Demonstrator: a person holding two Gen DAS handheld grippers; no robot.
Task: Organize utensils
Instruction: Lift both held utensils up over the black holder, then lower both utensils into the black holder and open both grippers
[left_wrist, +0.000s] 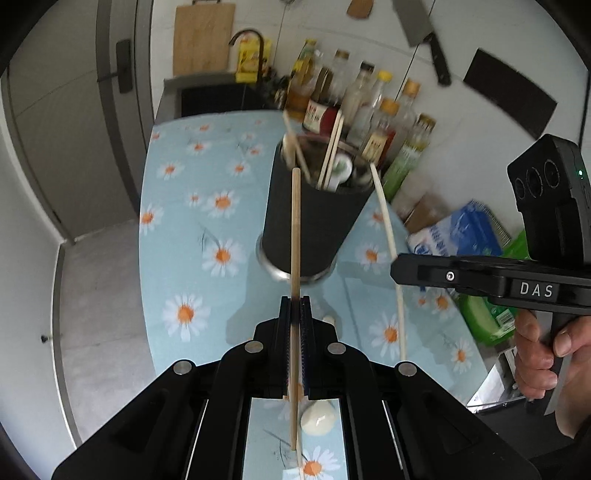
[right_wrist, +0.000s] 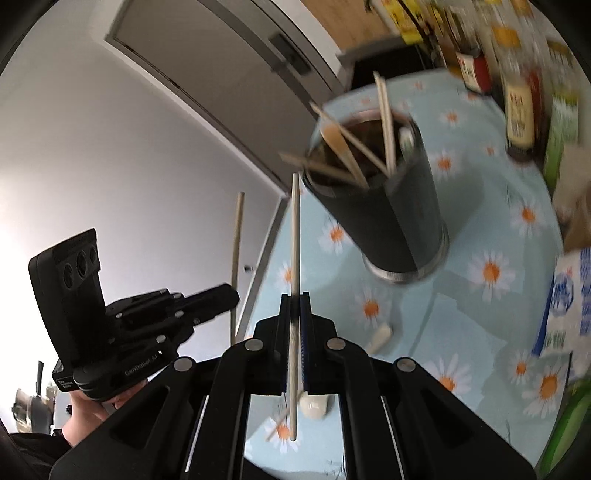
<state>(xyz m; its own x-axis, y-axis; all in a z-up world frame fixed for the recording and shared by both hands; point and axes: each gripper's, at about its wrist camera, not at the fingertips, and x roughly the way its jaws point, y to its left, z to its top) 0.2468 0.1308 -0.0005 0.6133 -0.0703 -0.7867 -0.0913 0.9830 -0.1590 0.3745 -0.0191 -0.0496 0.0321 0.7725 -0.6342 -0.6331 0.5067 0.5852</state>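
Left wrist view showed both grippers (left_wrist: 295, 306) (right_wrist: 294, 302) each pinching a chopstick (left_wrist: 295, 236) (right_wrist: 295, 236) below the centre-frame holder (left_wrist: 314, 218), where crowded sticks risked deflecting either.

Left gripper (left_wrist: 295, 310): matt black plastic, showing bright round metal pins; jaws clamping a wooden chopstick (left_wrist: 295, 236), pale tan, smooth. Right gripper (right_wrist: 294, 306): same matt black plastic, gripping a paler chopstick (right_wrist: 295, 236), smooth, cream-looking; material not determinable. Utensil holder (left_wrist: 314, 218): matt dark sleeve sitting over a shiny metal base ring. Table cover (left_wrist: 177, 206): light blue daisy print, smooth and looking slightly sheeny. Bottles (left_wrist: 373, 107) reading as clear glossy glass or plastic. Cutting board (left_wrist: 203, 37) showing bare wood grain. White spoon (left_wrist: 317, 419) looking glossy, ceramic-like.
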